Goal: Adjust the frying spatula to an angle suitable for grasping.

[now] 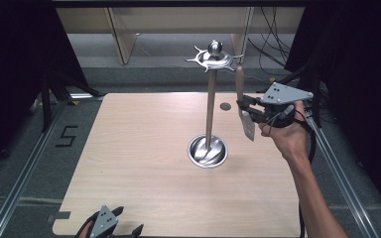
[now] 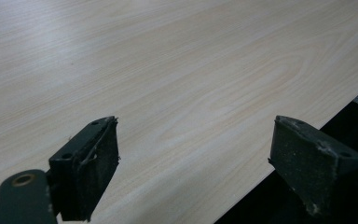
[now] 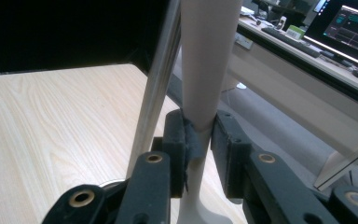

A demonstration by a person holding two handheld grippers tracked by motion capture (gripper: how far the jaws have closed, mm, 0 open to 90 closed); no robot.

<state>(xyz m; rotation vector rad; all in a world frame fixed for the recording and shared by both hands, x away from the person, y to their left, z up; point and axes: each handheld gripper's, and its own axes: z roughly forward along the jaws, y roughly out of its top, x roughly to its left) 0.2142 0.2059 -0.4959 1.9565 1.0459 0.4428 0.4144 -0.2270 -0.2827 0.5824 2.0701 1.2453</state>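
A metal utensil stand rises from the middle of the table: a round base (image 1: 207,151), a tall pole (image 1: 210,106) and a hooked crown (image 1: 213,58). Just right of the pole, a spatula (image 1: 248,126) with a wooden handle hangs upright, handle end up near a hook. My right gripper (image 1: 243,105) is shut on its neck, just below the handle. In the right gripper view the jaws (image 3: 199,140) pinch that neck under the handle (image 3: 208,60), with the pole (image 3: 156,88) close on the left. My left gripper (image 1: 127,220) rests at the table's near left edge, open (image 2: 196,140) and holding nothing.
A small dark round disc (image 1: 224,106) lies on the wooden table (image 1: 144,148) behind the stand. Metal rails run along both sides of the table. Beyond the table, the right gripper view shows a desk with a lit monitor (image 3: 349,23).
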